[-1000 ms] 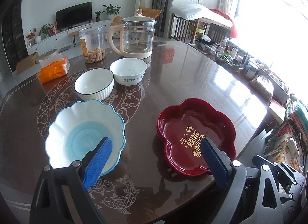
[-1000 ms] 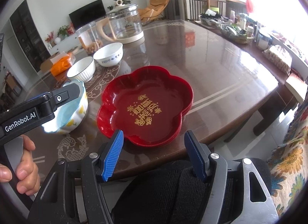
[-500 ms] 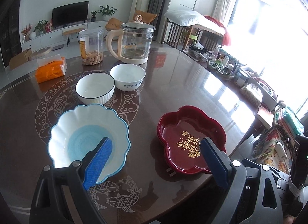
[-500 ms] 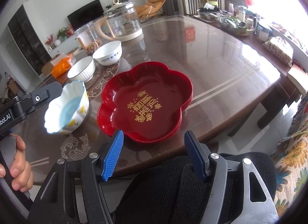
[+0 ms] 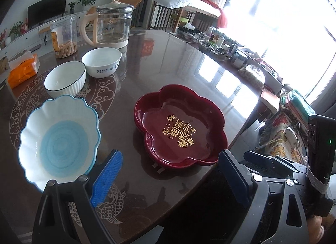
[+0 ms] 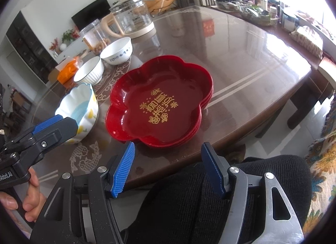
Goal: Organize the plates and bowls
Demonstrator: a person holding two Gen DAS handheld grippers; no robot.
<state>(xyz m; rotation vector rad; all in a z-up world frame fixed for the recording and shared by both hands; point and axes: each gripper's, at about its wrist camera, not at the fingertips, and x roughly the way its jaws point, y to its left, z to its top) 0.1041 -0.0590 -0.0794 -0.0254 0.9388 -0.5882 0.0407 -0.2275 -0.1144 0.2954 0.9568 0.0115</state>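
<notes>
Left wrist view first: my left gripper has its blue-padded fingers spread wide with nothing between them, hovering above the near edge of the dark glossy desk. Just ahead on the left sits the scalloped white bowl with the pale blue centre, its rim close to my left finger but not gripped. Right of it, a little apart, I see the deep red flower-shaped plate with gold lettering, near the desk's front edge. Farther back stand a ribbed white bowl with a dark rim and, just beside it, a plain white bowl with blue script. Behind those are a glass kettle with a cream handle, a clear jar of snacks and an orange tissue pack.

Over on the right wrist view, my right gripper is also wide open and holding nothing, poised off the desk edge, over a dark-clothed knee, with the red plate straight ahead. The left gripper shows at the left, next to the scalloped bowl.
</notes>
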